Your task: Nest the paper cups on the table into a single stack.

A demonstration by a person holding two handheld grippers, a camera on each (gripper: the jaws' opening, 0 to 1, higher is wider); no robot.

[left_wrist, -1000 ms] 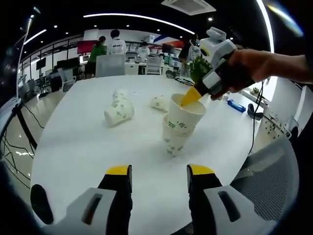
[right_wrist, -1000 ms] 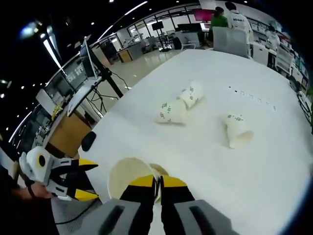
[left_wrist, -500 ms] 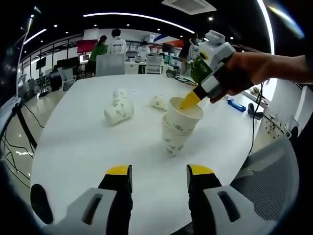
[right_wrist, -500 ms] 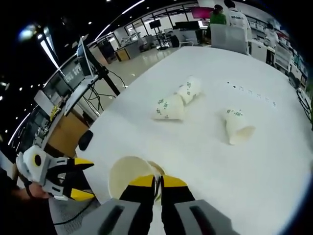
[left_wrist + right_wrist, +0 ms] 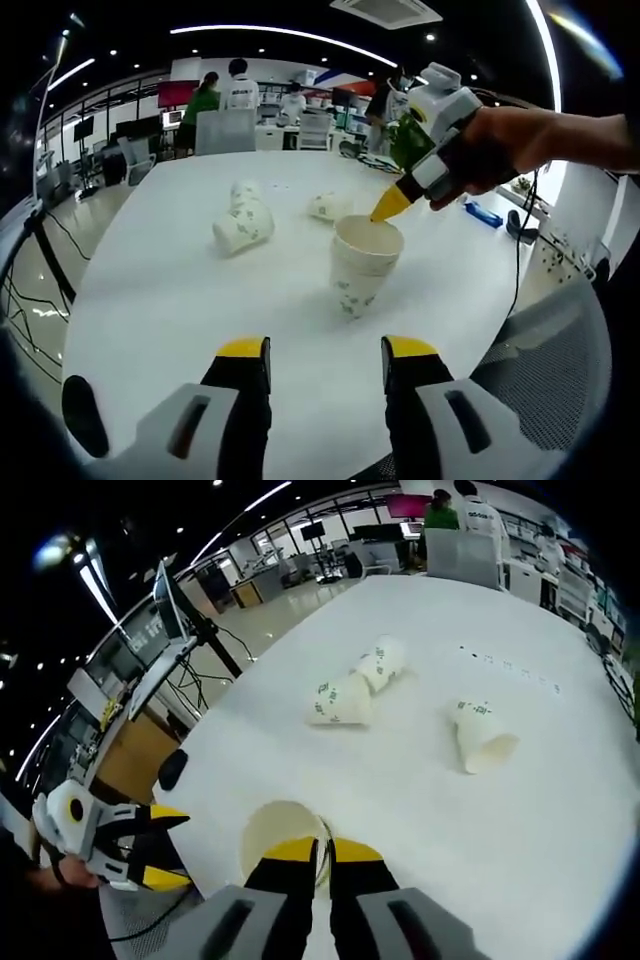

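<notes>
Two white paper cups (image 5: pixel 362 262) stand nested and upright on the round white table (image 5: pixel 150 290). My right gripper (image 5: pixel 383 210), held in a hand, hovers with its yellow tips right at the far rim of the top cup. In the right gripper view its jaws (image 5: pixel 322 848) are pressed together over the cup's mouth (image 5: pixel 285 840), and the rim no longer reaches up between them. My left gripper (image 5: pixel 325 358) stays open on the near side of the stack, nothing between its jaws. It shows open in the right gripper view (image 5: pixel 183 845) too.
Two cups lie on their sides, one against the other (image 5: pixel 243 225) (image 5: pixel 340 702), left of the stack. A third lies alone (image 5: pixel 328 207) (image 5: pixel 480 738) behind it. A mesh chair (image 5: pixel 560 350) stands at the table's right edge. People and desks are far behind.
The top cup has dropped from a tilted, raised pose deep into the lower cup and now sits straight. The right gripper stayed at about the same height. The left gripper has not moved.
</notes>
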